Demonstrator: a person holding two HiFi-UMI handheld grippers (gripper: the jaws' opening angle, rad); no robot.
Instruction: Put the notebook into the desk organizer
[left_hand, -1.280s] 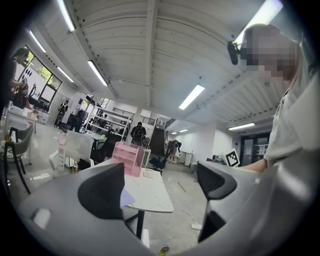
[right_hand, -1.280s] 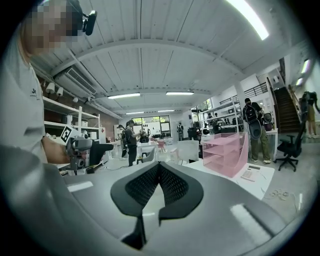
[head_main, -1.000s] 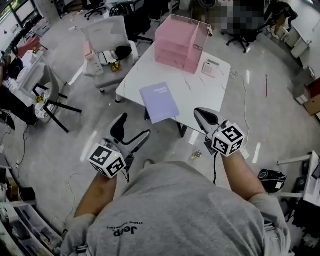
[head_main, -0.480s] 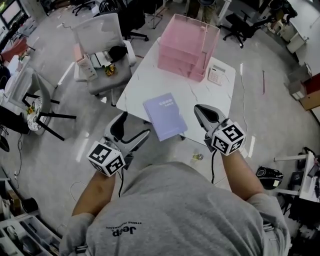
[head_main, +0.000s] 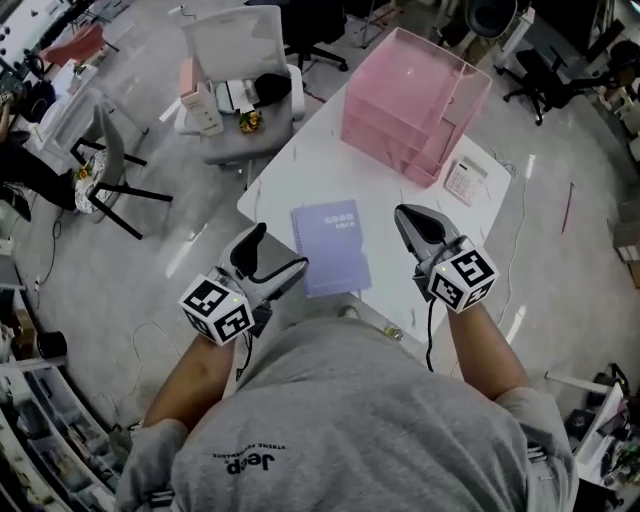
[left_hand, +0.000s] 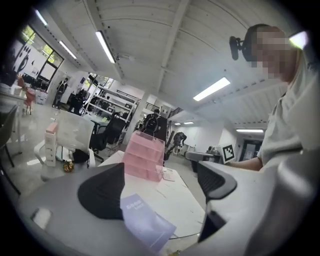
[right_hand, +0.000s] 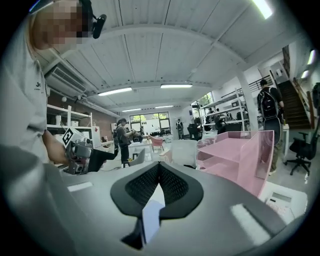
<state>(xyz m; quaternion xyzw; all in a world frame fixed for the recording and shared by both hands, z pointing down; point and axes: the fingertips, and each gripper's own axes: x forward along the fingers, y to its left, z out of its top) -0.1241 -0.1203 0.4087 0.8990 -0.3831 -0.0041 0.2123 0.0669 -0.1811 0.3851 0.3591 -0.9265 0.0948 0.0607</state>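
**One notebook flat on the table, both claws empty**

Head view: I count one notebook (head_main: 330, 247), one pink desk organizer (head_main: 410, 105), one calculator (head_main: 467, 180) and two claws, the left claw (head_main: 278, 250) and the right claw (head_main: 408, 215). The notebook lies flat near the front edge of the white table (head_main: 290, 170), between the claws and well apart from the organizer at the far end. The calculator sits just beside the organizer.

Left gripper view: the left claw's jaws stand wide apart and grip nothing. The notebook lies beyond them, one corner hidden behind the left pad.

Right gripper view: the right claw's pads meet, closed on nothing. Only a sliver of the notebook shows through the gap below them, and the claw's body hides the organizer's base.
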